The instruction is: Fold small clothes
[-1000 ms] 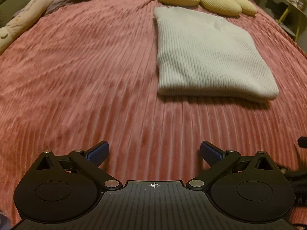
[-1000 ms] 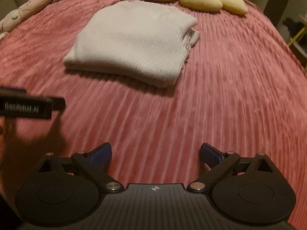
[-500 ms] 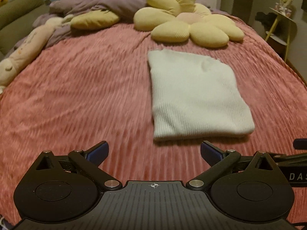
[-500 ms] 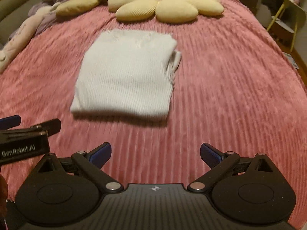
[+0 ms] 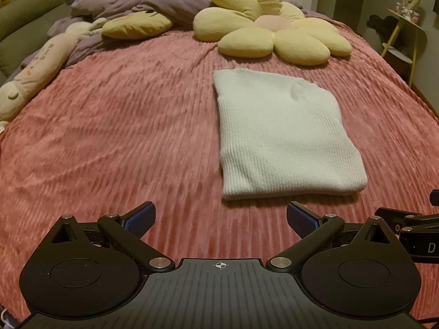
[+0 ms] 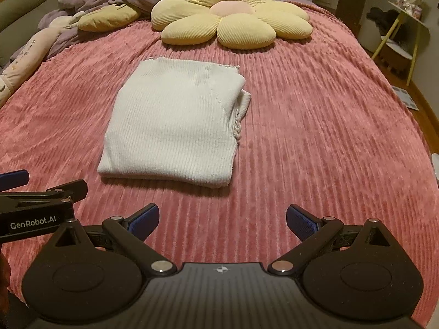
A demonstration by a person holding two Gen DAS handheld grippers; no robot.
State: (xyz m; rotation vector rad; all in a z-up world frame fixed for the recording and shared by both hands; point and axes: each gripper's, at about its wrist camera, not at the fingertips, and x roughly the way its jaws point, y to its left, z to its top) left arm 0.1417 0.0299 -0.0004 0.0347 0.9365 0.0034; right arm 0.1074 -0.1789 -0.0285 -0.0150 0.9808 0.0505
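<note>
A white ribbed knit garment [image 5: 282, 134] lies folded into a flat rectangle on the pink ribbed bedspread [image 5: 123, 126]. It also shows in the right wrist view [image 6: 175, 120], with a bit of fabric sticking out at its right edge. My left gripper [image 5: 221, 219] is open and empty, held back from the garment's near edge. My right gripper [image 6: 222, 219] is open and empty, also short of the near edge. Each gripper shows at the side of the other's view.
A yellow flower cushion [image 5: 271, 27] and a yellow pillow [image 5: 137, 26] lie at the head of the bed with a purple duvet [image 5: 142, 2]. A long plush toy [image 5: 35, 68] lies at the left edge. A yellow side table [image 5: 406, 35] stands to the right.
Both grippers have pulled back and up from the garment, so it looks smaller and farther away. The folded garment has not moved. Both grippers stay open.
</note>
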